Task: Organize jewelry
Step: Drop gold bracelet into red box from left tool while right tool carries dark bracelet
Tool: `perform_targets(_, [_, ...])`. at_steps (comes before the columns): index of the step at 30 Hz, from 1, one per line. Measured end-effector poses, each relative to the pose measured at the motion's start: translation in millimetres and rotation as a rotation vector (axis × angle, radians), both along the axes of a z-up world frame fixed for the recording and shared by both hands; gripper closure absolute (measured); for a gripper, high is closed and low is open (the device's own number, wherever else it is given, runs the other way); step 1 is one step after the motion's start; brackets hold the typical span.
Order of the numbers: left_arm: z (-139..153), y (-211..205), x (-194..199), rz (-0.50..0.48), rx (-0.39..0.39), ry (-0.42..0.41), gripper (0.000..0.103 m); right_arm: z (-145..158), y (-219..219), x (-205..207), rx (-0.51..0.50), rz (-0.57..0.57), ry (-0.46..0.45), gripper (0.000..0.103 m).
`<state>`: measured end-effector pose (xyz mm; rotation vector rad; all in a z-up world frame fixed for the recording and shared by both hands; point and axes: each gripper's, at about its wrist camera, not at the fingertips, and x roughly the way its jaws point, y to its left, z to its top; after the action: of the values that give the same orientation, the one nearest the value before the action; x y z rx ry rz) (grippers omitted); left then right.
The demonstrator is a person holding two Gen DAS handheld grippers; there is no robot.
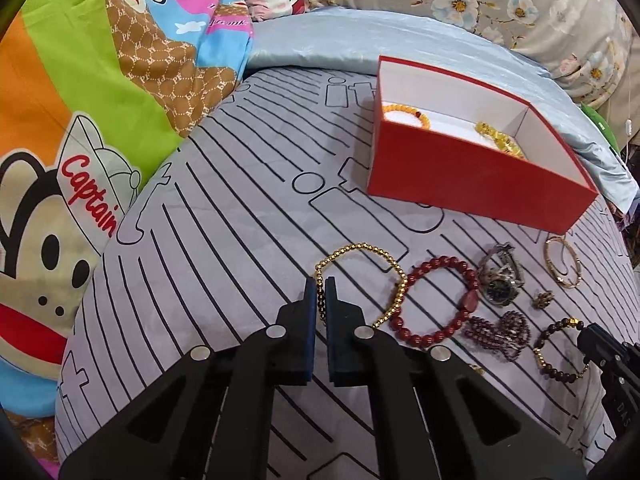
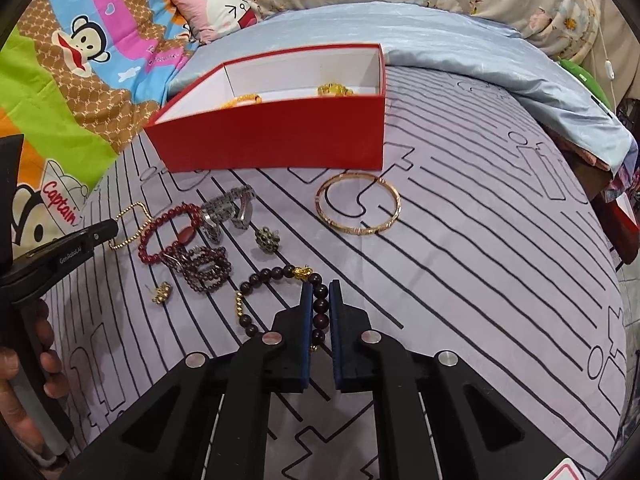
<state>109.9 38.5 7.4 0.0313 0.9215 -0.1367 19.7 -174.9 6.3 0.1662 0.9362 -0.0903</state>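
An open red box (image 1: 472, 184) with a white inside stands on the bed and holds two yellow pieces; it also shows in the right wrist view (image 2: 276, 140). My left gripper (image 1: 320, 286) is shut on the gold bead bracelet (image 1: 360, 252), which lies on the bed. My right gripper (image 2: 320, 292) is shut on the dark bead bracelet (image 2: 276, 276) with a gold charm, also on the bed. Beside them lie a red bead bracelet (image 1: 436, 300), a watch (image 1: 500, 280), a purple bead strand (image 1: 500, 334) and a gold bangle (image 2: 358, 204).
A small bead cluster (image 2: 267, 238) and a small gold earring (image 2: 161, 292) lie among the jewelry. The lilac striped bedspread (image 2: 480, 264) covers the bed. A cartoon quilt (image 1: 80, 120) lies at the left, a blue blanket (image 1: 320, 36) and pillows at the back.
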Motion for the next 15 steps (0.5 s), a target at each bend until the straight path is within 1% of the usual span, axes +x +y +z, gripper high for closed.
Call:
perform_targets(9, [34, -14, -13, -0.039, -0.018, -0.025, 0.099, 44, -3, -7, 0.013, -0.007, -0.098, 0.095])
perform_targets(15, [55, -24, -18, -0.063, -0.016, -0.042, 0.099, 67, -7, -7, 0.032, -0.003, -0.142, 0.095])
